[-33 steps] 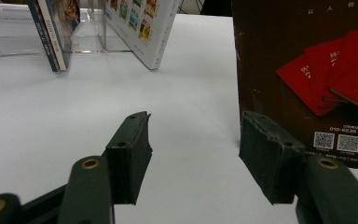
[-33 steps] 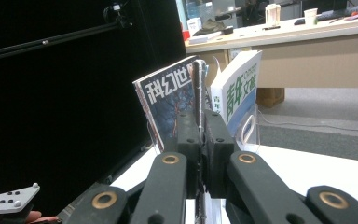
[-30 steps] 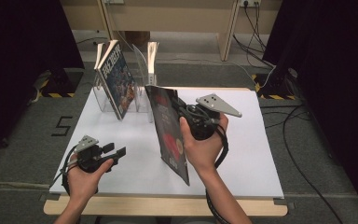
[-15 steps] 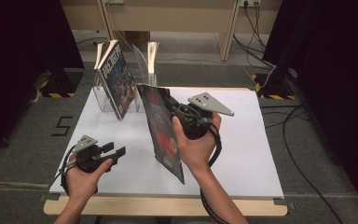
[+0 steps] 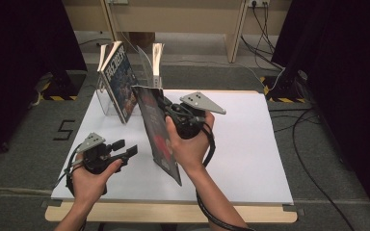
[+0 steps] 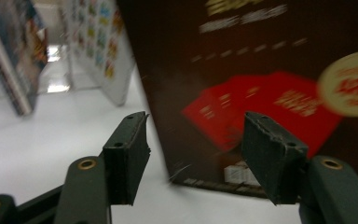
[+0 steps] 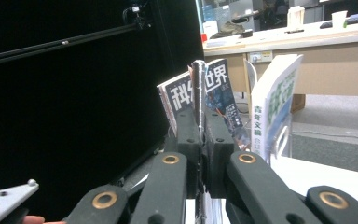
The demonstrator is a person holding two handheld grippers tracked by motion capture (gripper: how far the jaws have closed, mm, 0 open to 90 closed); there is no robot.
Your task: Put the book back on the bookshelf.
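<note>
The right gripper (image 7: 199,140) was clamped on a thin magazine edge (image 7: 198,88); two upright magazines (image 7: 270,102) stood beyond it.

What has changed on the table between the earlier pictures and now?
The right claw, shut on the dark magazine with red cover art, carried it toward the clear plastic rack of upright magazines. The left claw has just been opening, with nothing between its jaws. The rack and its magazines stayed as they were.
</note>
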